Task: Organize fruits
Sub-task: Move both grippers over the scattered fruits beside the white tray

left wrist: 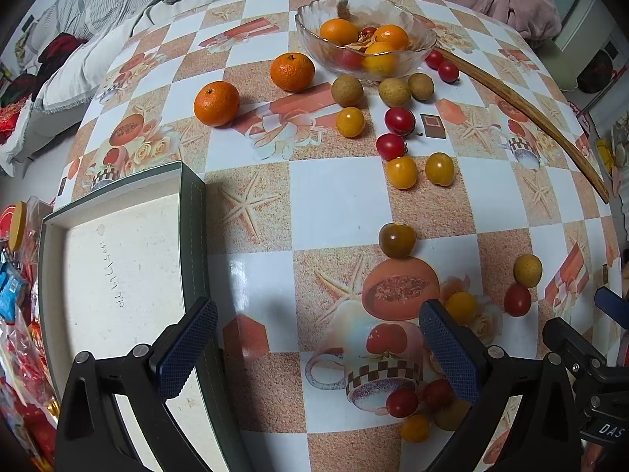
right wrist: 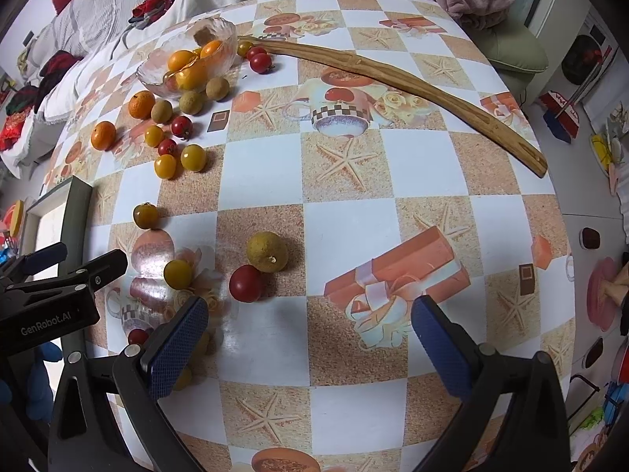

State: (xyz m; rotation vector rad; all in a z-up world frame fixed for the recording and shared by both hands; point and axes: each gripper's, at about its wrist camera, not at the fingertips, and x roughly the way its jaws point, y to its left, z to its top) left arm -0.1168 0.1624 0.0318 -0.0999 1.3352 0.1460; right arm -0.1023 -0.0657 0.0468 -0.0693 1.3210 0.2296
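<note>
Small fruits lie scattered on the patterned tablecloth: two mandarins [left wrist: 216, 103] [left wrist: 292, 72], longans [left wrist: 347, 91], red [left wrist: 399, 121] and yellow cherry tomatoes [left wrist: 401, 172]. A glass bowl [left wrist: 314, 45] at the far side holds oranges and a few tomatoes. My left gripper [left wrist: 318, 348] is open and empty above the table, with red tomatoes [left wrist: 401, 402] by its right finger. My right gripper [right wrist: 310, 348] is open and empty. A longan [right wrist: 267, 252] and a red tomato [right wrist: 245, 283] lie just ahead of it to the left. The left gripper [right wrist: 59, 275] shows at the right wrist view's left edge.
An empty shallow box [left wrist: 118, 275] with a dark rim sits at the table's left edge. A long curved wooden stick [right wrist: 393, 74] lies across the far right. Snack packets [left wrist: 19, 334] lie off the left edge; bedding and clothes lie beyond the table.
</note>
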